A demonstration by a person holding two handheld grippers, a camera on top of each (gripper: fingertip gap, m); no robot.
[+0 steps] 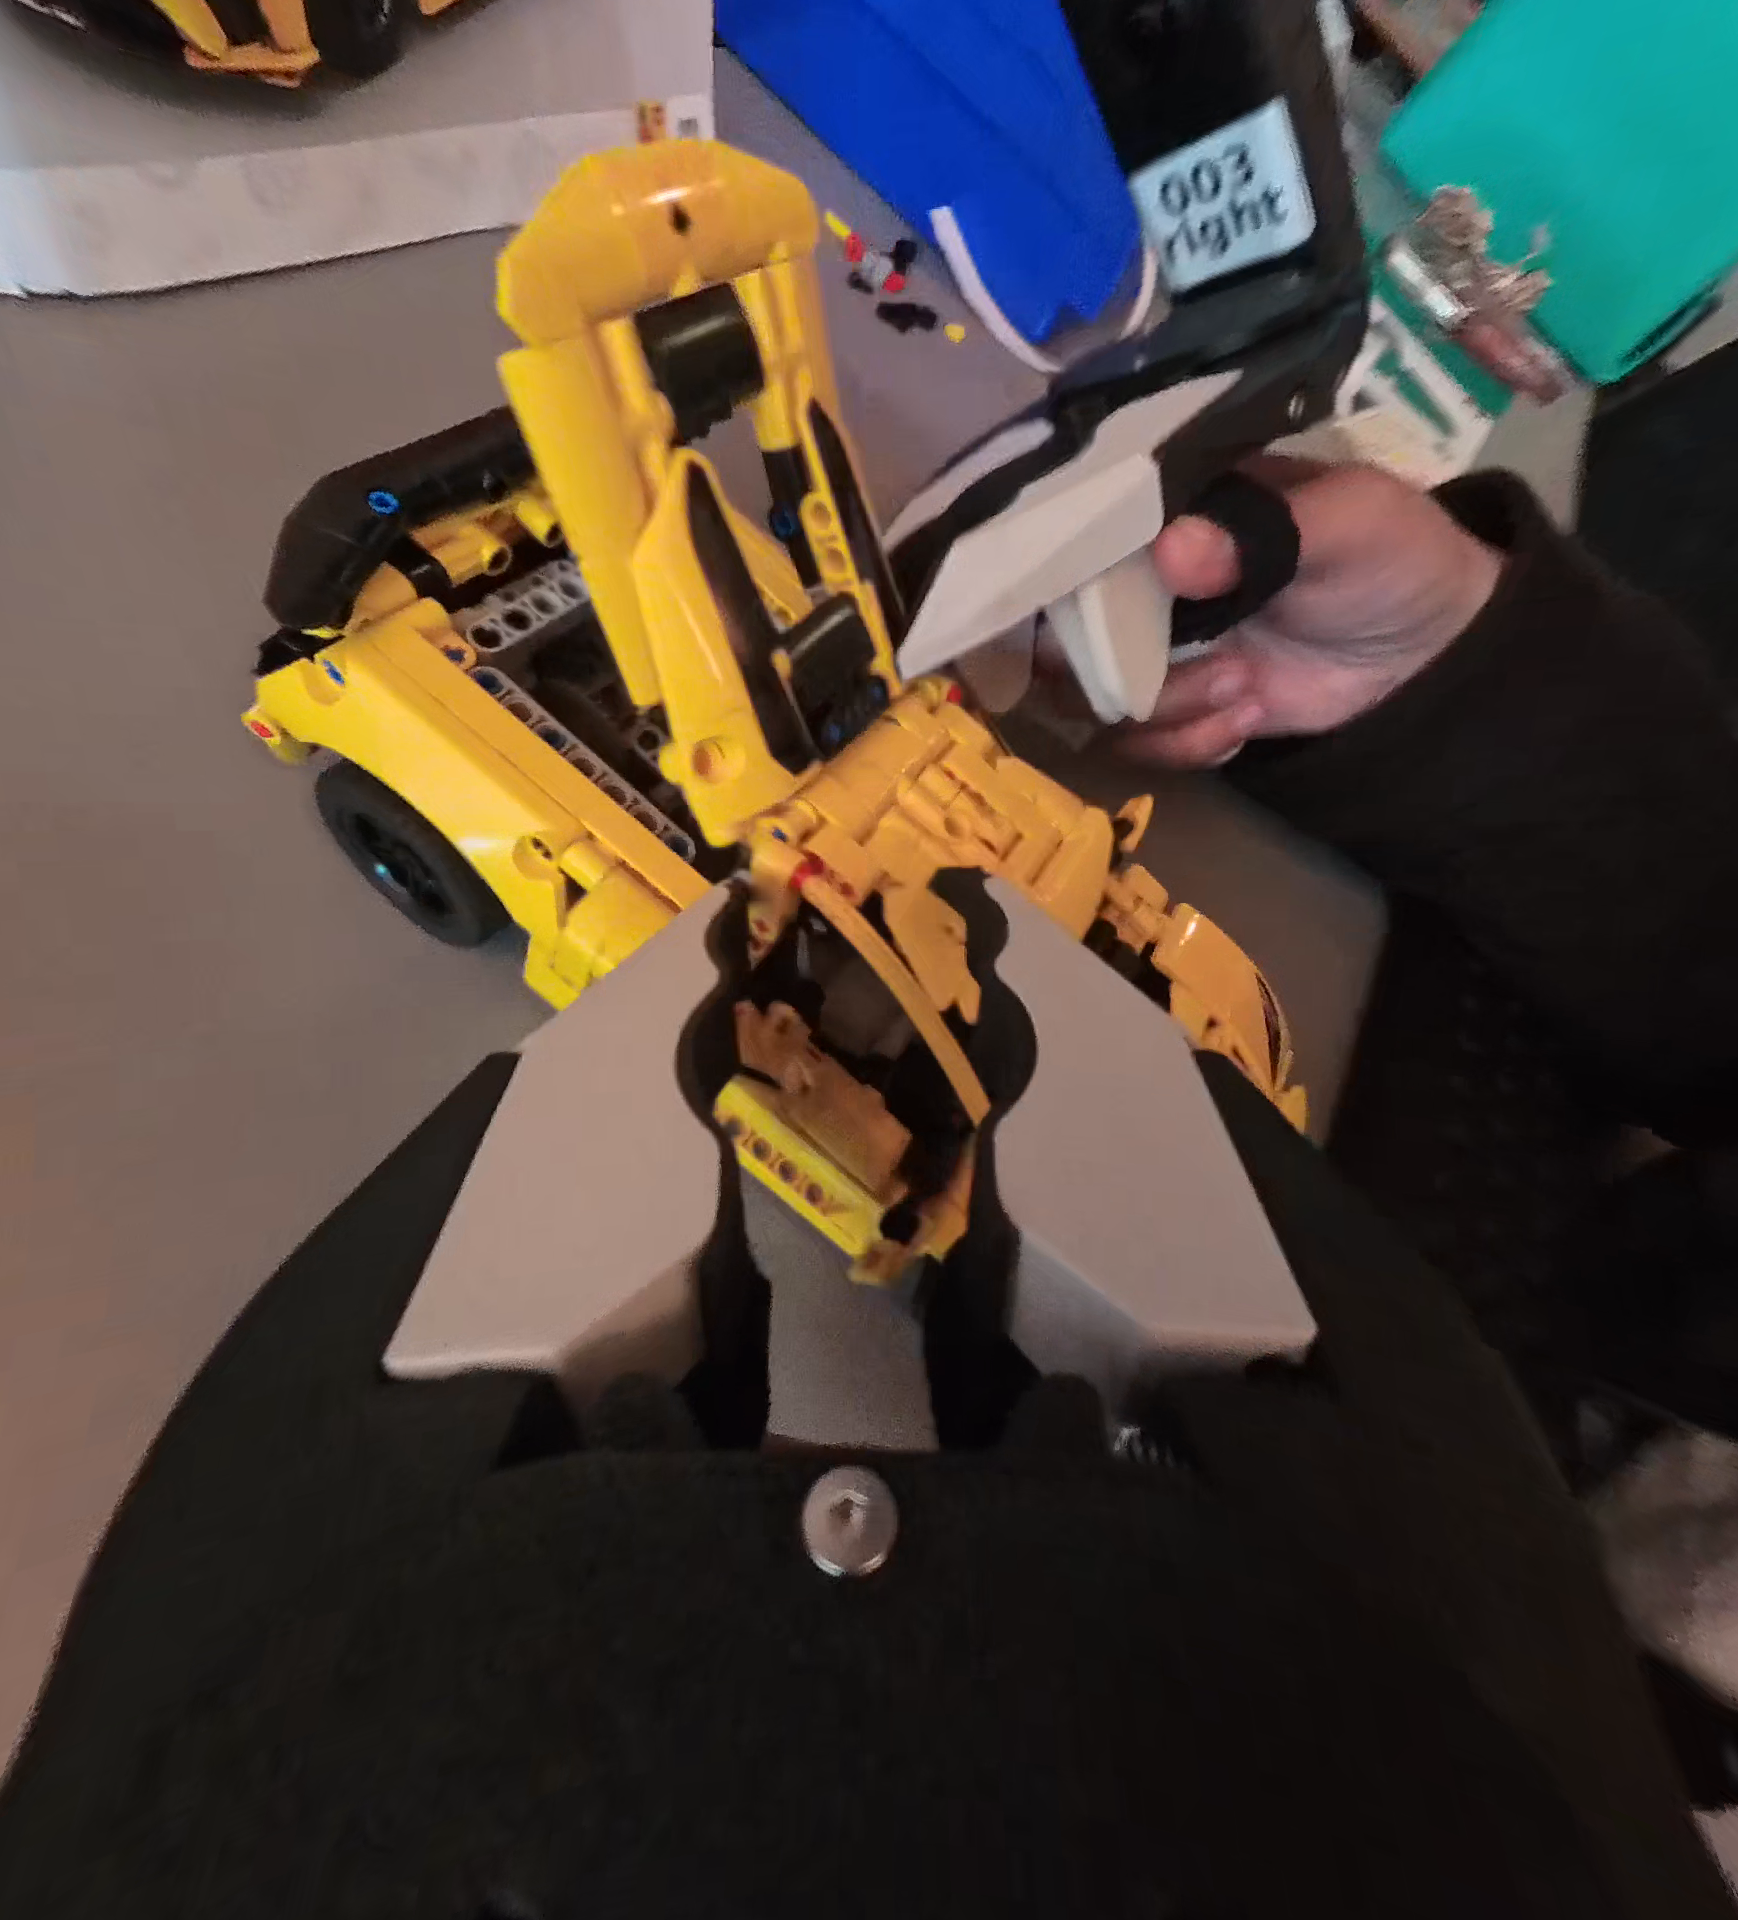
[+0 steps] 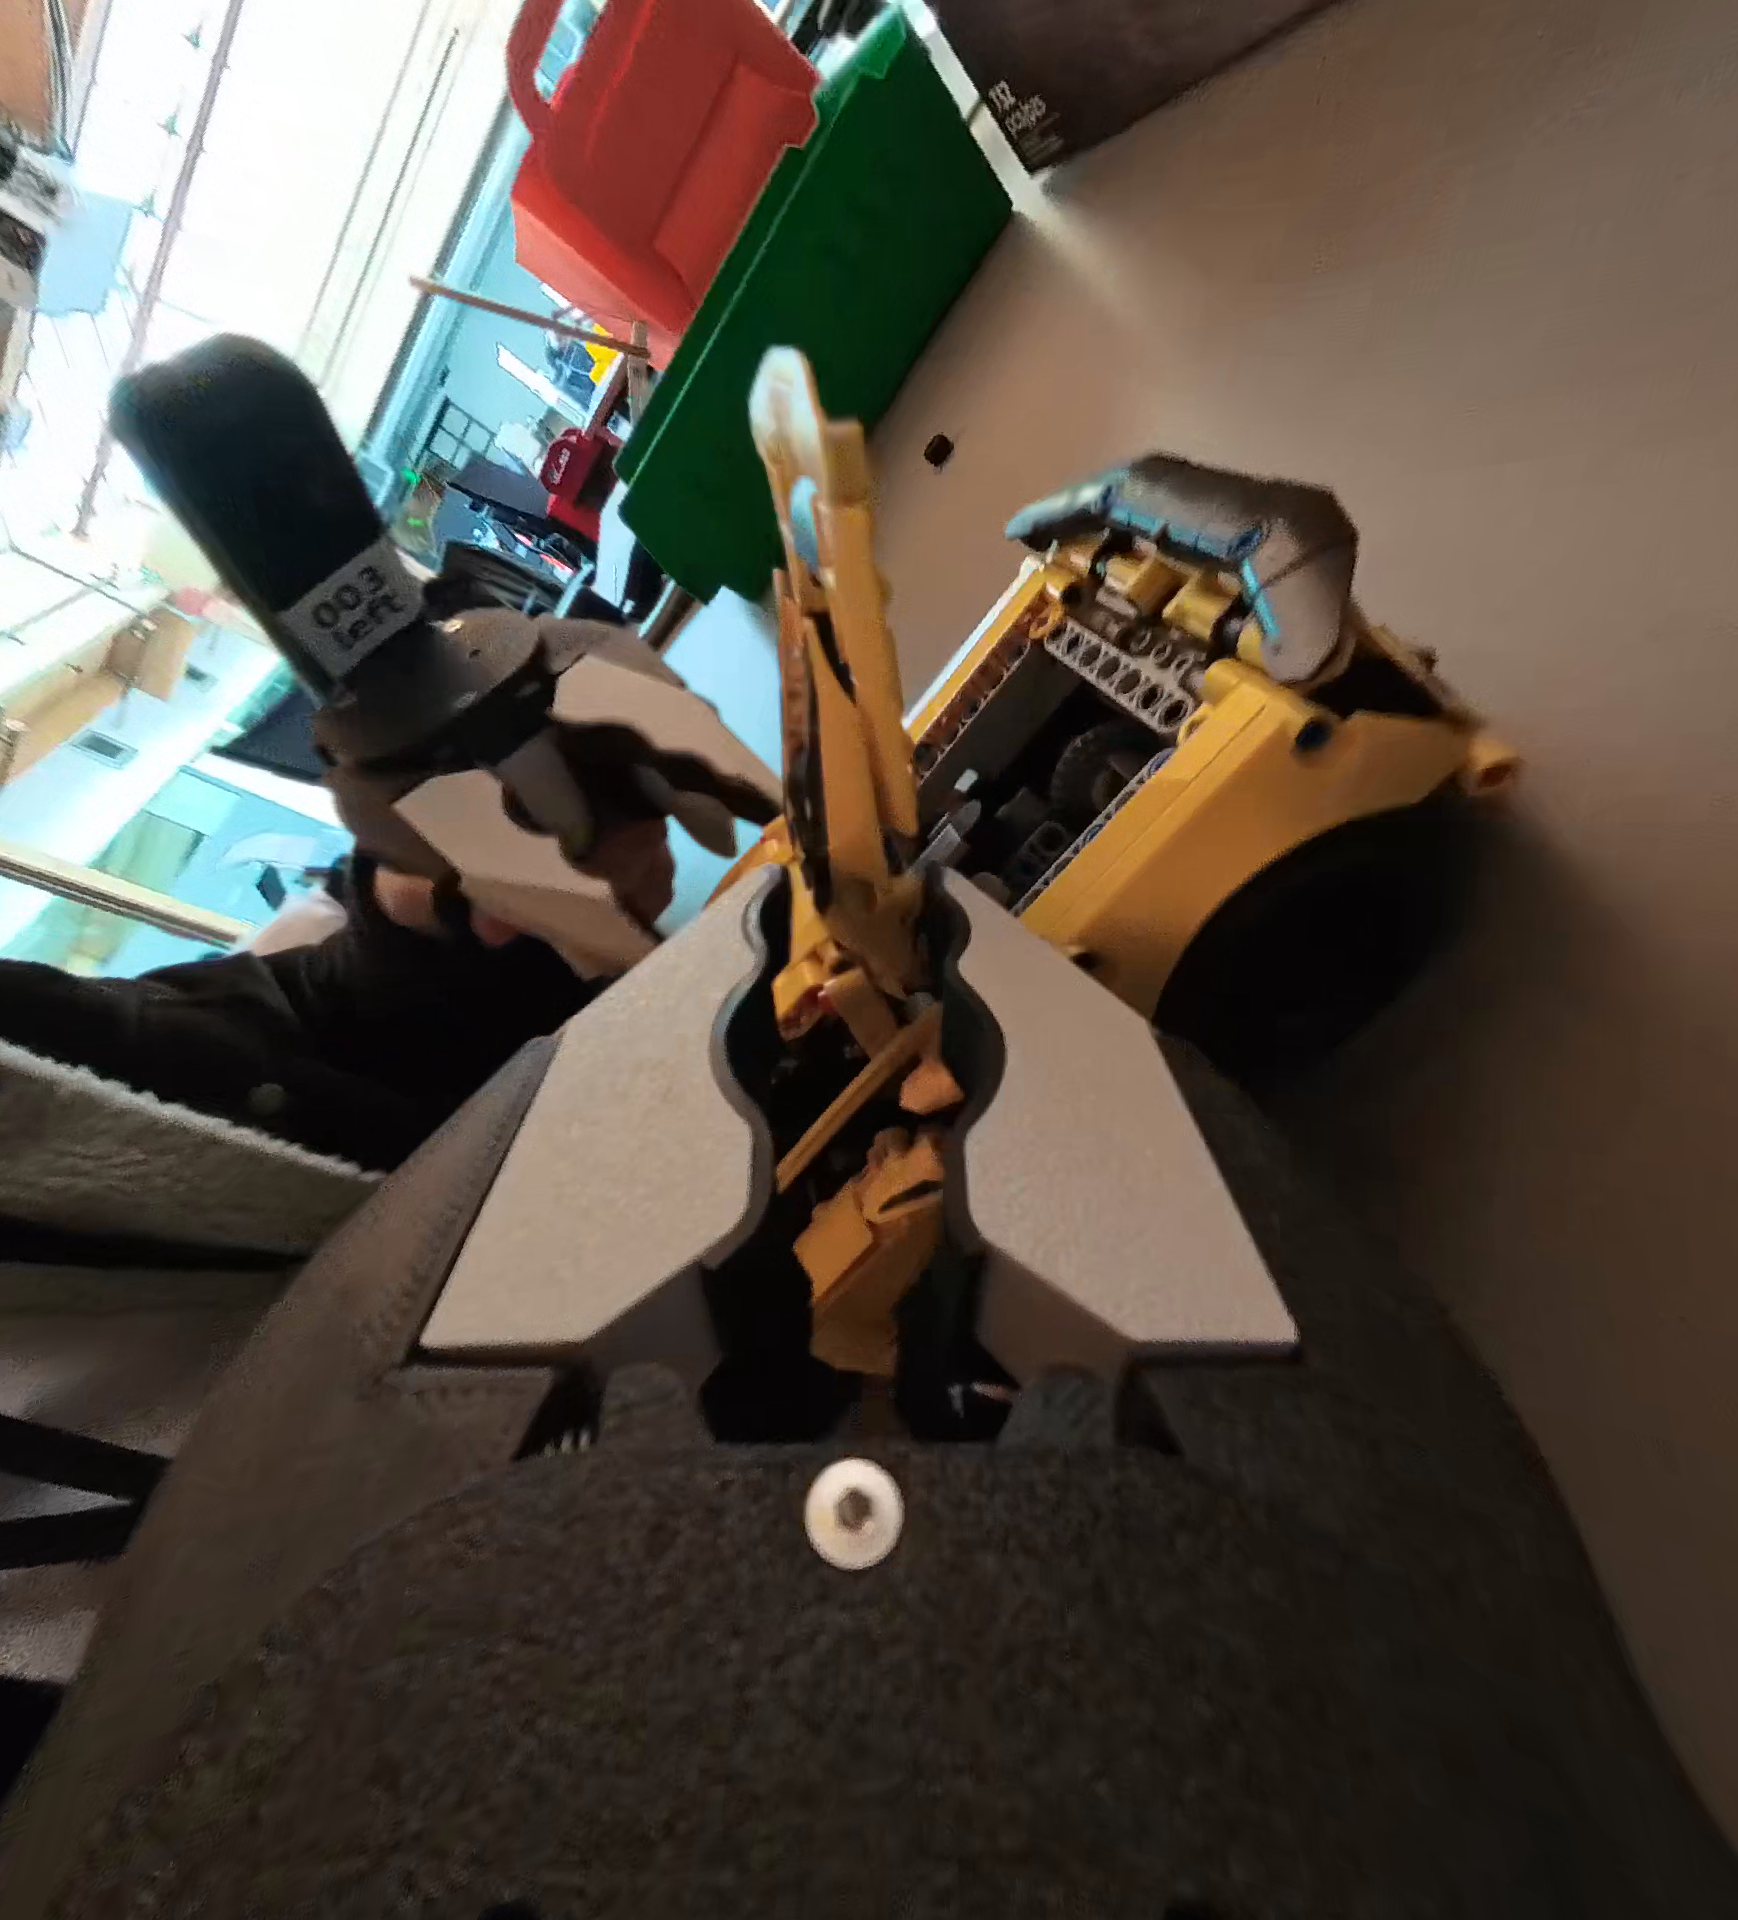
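Note:
A yellow and black brick-built toy car stands on the grey table, with a long yellow panel swung up on end. My left gripper is shut on the car's yellow front end. My right gripper is shut on yellow parts at the foot of the raised panel. The car body lies just beyond it. Each gripper shows in the other's view: the right one beside the panel, held by a hand, and the left one to the left.
Another yellow model sits on a white sheet at the far left. Small loose pieces lie by a blue bin, with a teal bin to its right. A red bin, a green bin and a dark box stand farther off. The left gripper's tips are roughly 5 centimetres from the right gripper's.

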